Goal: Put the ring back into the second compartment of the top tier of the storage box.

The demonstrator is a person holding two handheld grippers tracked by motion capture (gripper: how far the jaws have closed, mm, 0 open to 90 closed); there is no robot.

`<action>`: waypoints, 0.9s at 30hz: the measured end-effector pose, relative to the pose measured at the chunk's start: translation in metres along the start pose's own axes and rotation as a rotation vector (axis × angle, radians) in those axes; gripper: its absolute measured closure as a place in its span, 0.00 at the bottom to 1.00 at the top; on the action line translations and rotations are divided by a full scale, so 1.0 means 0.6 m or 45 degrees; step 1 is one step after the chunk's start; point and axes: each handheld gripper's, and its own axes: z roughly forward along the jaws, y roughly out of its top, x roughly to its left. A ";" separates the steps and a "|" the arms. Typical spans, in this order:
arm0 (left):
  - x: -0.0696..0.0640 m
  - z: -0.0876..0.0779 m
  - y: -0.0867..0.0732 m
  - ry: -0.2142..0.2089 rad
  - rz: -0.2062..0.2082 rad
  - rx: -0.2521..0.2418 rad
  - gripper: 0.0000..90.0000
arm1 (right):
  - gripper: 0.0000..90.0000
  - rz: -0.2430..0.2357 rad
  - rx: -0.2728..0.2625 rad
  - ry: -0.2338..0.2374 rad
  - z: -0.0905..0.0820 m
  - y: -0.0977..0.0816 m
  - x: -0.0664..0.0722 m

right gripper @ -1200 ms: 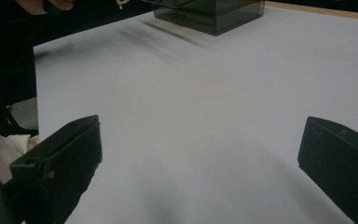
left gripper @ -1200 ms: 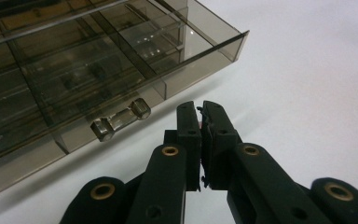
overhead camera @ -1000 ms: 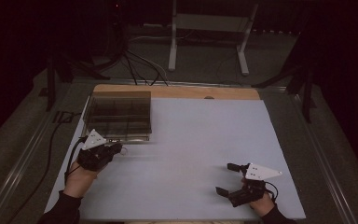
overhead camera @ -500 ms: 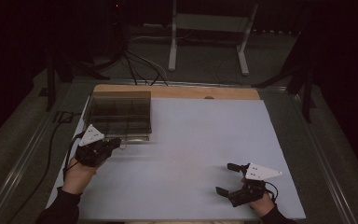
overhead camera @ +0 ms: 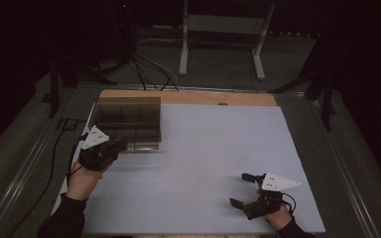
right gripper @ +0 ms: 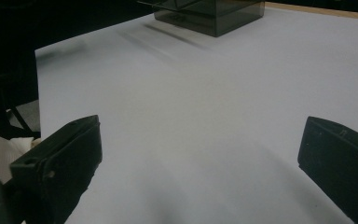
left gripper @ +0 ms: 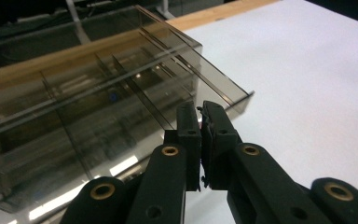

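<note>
Left tongs (left gripper: 200, 140): closed on nothing, just beside the box (left gripper: 98, 116)
Right tongs (overhead camera: 243, 191): open over the desk (overhead camera: 218, 148)
Advice: open before gripping the box edge

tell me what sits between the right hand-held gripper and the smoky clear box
Nothing: in the high view, bare white table cover runs from the right hand-held gripper to the compartmented box.

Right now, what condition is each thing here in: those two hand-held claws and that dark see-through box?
Left gripper: fingers shut together with nothing visible between them, tips close to the box's near edge.
Right gripper: fingers wide open, empty, over bare white table.
Smoky clear box: sits at the table's far left, divided inside into compartments; contents cannot be made out.
White table cover: flat, bare in the middle.
</note>
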 end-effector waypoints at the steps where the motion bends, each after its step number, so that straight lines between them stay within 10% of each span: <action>1: 0.003 0.001 0.002 -0.002 -0.007 -0.003 0.98 | 0.00 0.000 0.000 -0.001 0.000 0.000 0.000; 27: 0.039 0.035 0.010 0.065 -0.070 -0.001 0.98 | 0.00 -0.002 0.001 0.001 -0.001 -0.001 0.000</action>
